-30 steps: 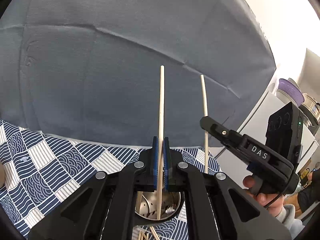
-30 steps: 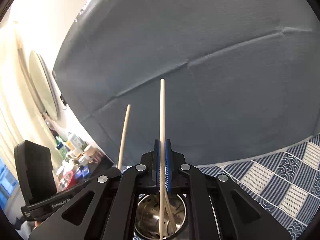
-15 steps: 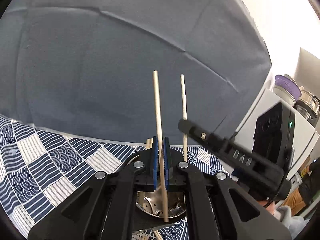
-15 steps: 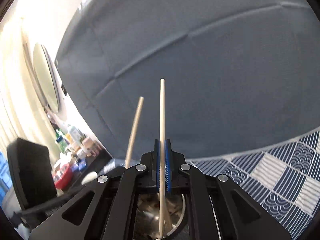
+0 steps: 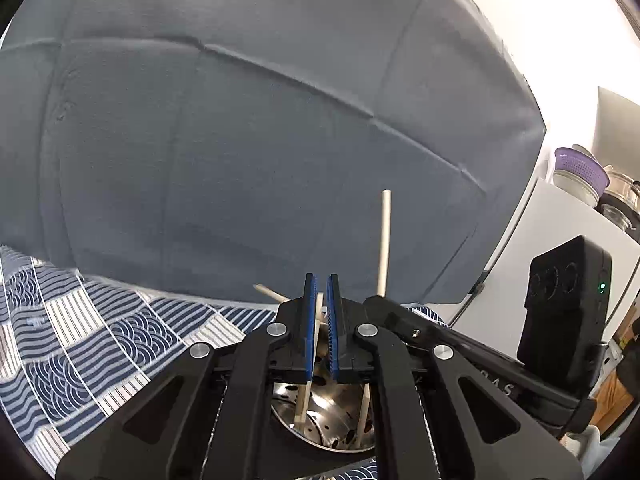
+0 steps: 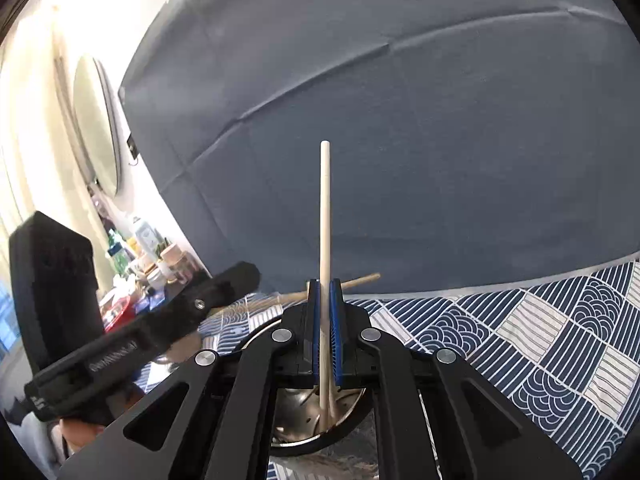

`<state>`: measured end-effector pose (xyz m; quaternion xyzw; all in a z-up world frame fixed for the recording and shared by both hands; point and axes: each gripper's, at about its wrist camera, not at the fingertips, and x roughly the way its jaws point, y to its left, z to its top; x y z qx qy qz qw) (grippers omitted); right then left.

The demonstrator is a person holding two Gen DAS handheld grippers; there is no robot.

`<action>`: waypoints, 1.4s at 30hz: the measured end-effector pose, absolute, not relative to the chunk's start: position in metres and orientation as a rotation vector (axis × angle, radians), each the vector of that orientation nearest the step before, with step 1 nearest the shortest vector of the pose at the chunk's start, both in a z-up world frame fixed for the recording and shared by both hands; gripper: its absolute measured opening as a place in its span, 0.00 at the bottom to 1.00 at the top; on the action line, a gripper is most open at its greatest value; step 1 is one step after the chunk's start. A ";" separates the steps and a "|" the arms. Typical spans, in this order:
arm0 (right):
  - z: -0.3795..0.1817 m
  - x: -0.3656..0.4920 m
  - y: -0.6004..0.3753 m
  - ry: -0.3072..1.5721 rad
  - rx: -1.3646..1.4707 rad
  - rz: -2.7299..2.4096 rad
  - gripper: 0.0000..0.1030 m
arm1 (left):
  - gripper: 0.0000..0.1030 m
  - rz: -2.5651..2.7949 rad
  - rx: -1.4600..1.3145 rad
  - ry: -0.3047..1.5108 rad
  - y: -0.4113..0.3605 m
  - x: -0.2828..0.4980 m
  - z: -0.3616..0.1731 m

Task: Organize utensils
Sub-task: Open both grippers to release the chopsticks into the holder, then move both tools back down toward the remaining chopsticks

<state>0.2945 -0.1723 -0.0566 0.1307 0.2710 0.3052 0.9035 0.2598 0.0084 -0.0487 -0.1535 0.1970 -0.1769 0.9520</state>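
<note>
Backdrop of grey-blue creased fabric (image 5: 248, 152) fills both views above a navy-and-white wave-patterned tablecloth (image 5: 92, 344). On the cloth stands a perforated stainless-steel utensil holder (image 5: 332, 412), directly beneath both tools. The right gripper (image 6: 325, 336) is clenched on a long pale wooden chopstick (image 6: 325, 216), held upright with its lower end inside the holder. The left gripper (image 5: 320, 332) has its blue pads parted slightly around a shorter-looking wooden chopstick (image 5: 307, 388) that stands in the holder; whether the pads touch it cannot be told, as the gap is narrow and partly shadowed. Another wooden stick (image 6: 360, 280) leans across the rim behind the jaws. Judged from their form, the chopsticks are light, stiff and smooth, liable to pivot or slide; a grip near mid-length, across the shaft, should keep them steady.
</note>
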 end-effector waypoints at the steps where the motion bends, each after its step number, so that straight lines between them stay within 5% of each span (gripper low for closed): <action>1: -0.058 0.294 -0.173 0.566 0.266 0.629 0.04 | 0.06 -0.359 -0.317 0.407 0.008 0.260 -0.050; 9: -0.060 0.288 -0.177 0.583 0.253 0.632 0.08 | 0.08 -0.341 -0.339 0.428 0.014 0.256 -0.049; 14: -0.053 0.286 -0.180 0.593 0.242 0.605 0.10 | 0.39 -0.284 -0.372 0.445 0.031 0.254 -0.041; 17: -0.046 0.286 -0.187 0.587 0.256 0.573 0.37 | 0.54 -0.246 -0.382 0.455 0.042 0.252 -0.035; 19: -0.040 0.286 -0.192 0.580 0.270 0.557 0.37 | 0.62 -0.221 -0.389 0.459 0.050 0.252 -0.032; 26: -0.026 0.291 -0.220 0.583 0.321 0.455 0.78 | 0.94 -0.116 -0.384 0.532 0.078 0.258 -0.025; 27: -0.025 0.293 -0.226 0.590 0.334 0.432 0.85 | 0.94 -0.097 -0.374 0.555 0.082 0.260 -0.026; 42: -0.078 0.310 -0.284 0.812 0.408 0.181 0.85 | 0.94 -0.003 -0.448 0.890 0.108 0.311 -0.090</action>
